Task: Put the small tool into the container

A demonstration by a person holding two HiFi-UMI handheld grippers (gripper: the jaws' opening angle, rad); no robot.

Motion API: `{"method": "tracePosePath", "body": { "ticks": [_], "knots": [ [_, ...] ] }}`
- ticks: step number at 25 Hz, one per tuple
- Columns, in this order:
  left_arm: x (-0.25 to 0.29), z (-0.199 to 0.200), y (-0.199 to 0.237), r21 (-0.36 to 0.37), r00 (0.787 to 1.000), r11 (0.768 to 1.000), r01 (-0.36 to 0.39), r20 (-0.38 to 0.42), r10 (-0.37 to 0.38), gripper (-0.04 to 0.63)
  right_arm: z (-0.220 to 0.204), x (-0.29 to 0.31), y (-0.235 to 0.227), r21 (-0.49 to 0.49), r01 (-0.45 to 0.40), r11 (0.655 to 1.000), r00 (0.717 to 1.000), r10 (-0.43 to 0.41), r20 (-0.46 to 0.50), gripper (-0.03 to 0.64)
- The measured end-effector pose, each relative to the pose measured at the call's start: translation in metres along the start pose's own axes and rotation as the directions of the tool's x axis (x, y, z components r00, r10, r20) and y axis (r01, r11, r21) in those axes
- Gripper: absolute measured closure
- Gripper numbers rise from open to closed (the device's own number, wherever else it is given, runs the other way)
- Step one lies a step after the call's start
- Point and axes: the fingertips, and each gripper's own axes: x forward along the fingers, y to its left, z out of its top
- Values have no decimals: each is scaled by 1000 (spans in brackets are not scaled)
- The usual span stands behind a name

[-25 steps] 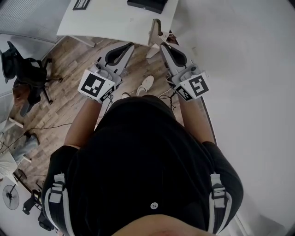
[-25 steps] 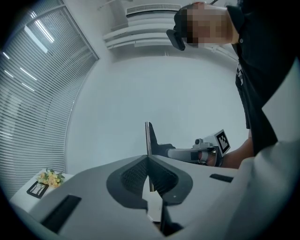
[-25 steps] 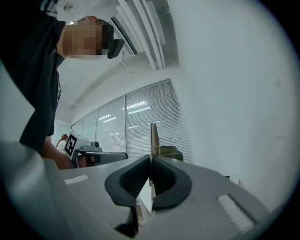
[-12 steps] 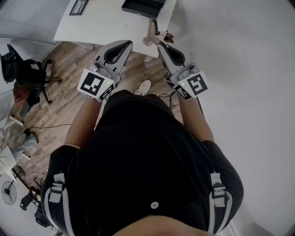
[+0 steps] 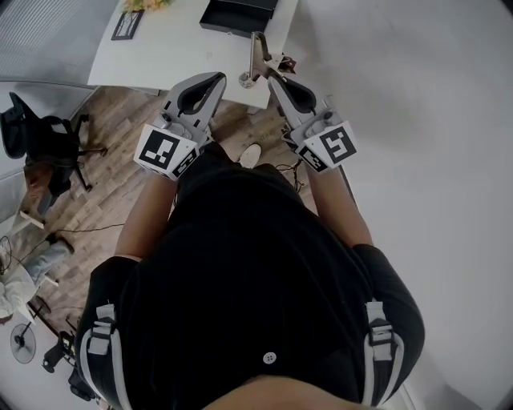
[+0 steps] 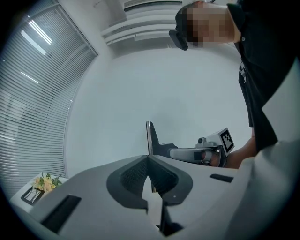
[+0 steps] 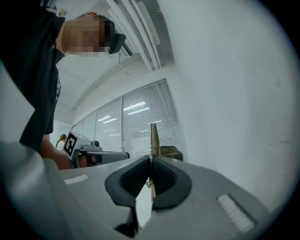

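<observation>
A small metal tool, flat and angled like a little square, stands up from my right gripper, which is shut on it. In the right gripper view its thin blade rises straight out of the closed pads. My left gripper is level with it on the left, shut and empty; its pads meet with nothing between them. In the left gripper view the tool shows beyond them. The black container sits on the white table, just beyond both grippers.
On the table's far left are a dark frame and some flowers. A black office chair stands on the wooden floor at left, with cables and a fan. A white wall fills the right side.
Both grippers have moved forward toward the table, the tool still in the right one. More of the table, the container and the flowers have come into view.
</observation>
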Motion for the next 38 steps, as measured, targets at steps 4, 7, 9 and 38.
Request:
{"method": "tracePosePath", "body": {
  "ticks": [4, 7, 9, 38],
  "knots": [
    [6, -5, 7, -4, 1000, 1000, 8, -1, -8, 588, -2, 1, -2, -9, 11, 1000, 1000, -11, 1, 604],
    [19, -5, 21, -13, 1000, 1000, 14, 7, -14, 588, -2, 9, -13, -17, 30, 999, 1000, -30, -2, 604],
    [26, -9, 27, -6, 1000, 1000, 27, 12, -27, 588, -8, 11, -20, -21, 46, 999, 999, -46, -1, 604],
    [112, -25, 243, -17, 969, 970, 242, -40, -243, 588, -74, 198, -129, -108, 301, 948, 916, -318, -244, 604]
  ]
}}
